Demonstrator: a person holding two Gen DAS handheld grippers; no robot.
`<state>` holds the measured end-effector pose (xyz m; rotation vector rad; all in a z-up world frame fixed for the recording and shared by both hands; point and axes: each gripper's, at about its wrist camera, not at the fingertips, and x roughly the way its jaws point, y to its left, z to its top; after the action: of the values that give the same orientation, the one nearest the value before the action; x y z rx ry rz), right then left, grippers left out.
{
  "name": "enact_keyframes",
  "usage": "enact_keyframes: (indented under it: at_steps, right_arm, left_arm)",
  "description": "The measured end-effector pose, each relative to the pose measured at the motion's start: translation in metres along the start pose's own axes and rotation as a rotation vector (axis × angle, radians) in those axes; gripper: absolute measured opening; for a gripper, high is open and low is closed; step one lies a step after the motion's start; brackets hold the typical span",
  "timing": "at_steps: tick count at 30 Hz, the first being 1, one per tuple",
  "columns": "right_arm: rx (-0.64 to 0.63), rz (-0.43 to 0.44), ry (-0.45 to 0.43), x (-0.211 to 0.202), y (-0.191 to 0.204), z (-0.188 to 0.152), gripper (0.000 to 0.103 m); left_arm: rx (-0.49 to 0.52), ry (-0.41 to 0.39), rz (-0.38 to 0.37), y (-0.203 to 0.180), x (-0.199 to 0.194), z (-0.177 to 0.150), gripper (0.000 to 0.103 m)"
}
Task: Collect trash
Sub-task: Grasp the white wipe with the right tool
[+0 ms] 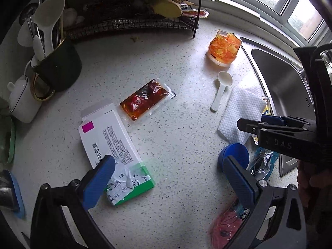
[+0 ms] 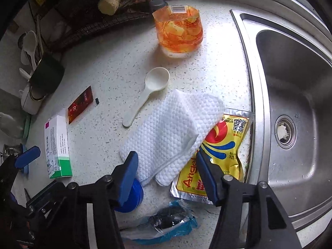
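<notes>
**Both grippers low over the littered table**

Your right gripper straddles the near edge of the white quilted paper towel, fingers released, pads not yet pressing. Your left gripper hangs spread and empty left of that towel, one finger over the crumpled white-and-green cardboard box. The yellow foil packet lies partly under the towel, beside the steel sink.

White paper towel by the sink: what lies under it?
The white paper towel covers part of a yellow Angel packet; the packet's upper-left portion is hidden, and anything else beneath cannot be seen.
</notes>
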<state>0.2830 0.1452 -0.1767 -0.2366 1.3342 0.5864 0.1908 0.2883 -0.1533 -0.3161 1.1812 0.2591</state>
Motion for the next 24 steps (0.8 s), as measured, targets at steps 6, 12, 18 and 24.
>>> enact_keyframes:
  at_steps: [6, 12, 18, 24]
  right_arm:
    - [-0.035, 0.005, -0.005, -0.003, 0.008, -0.004, 0.005]
    - [-0.051, 0.018, -0.066, -0.033, 0.013, -0.011, 0.004]
    - [-0.031, -0.003, -0.125, -0.073, -0.005, -0.023, 0.004]
    - [0.030, -0.044, -0.145, -0.092, -0.035, -0.040, 0.004]
  left_arm:
    - [-0.032, -0.001, 0.013, 0.006, -0.007, -0.003, 0.103]
    - [-0.093, 0.009, 0.023, 0.023, -0.015, -0.008, 0.103]
    - [-0.169, 0.024, 0.044, 0.051, -0.012, -0.007, 0.103]
    - [-0.237, 0.064, 0.068, 0.075, 0.004, -0.003, 0.103]
